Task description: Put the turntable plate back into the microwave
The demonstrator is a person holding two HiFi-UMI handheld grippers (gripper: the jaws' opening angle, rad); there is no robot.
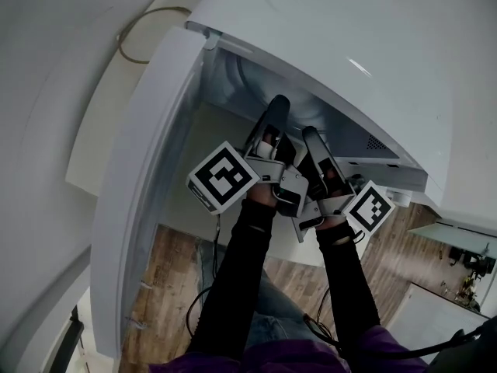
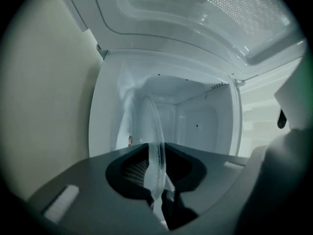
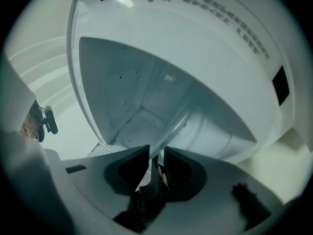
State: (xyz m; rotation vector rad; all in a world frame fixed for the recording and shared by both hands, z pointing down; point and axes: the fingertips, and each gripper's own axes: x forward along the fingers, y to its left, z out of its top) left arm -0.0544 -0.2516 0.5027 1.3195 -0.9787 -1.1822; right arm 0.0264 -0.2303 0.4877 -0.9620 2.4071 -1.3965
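Ribbed pads (image 2: 129,169) of left tool (image 2: 157,152), clear glass plate (image 2: 153,121), white microwave (image 2: 195,121)

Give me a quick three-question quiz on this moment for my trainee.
1. True or false: the left gripper and the right gripper both grip the plate.
2. The microwave door is: A shut, B open, C missing.
3. Fill in: both grippers' jaws point into the microwave's ____.
Key: 1 true; 2 B; 3 cavity.
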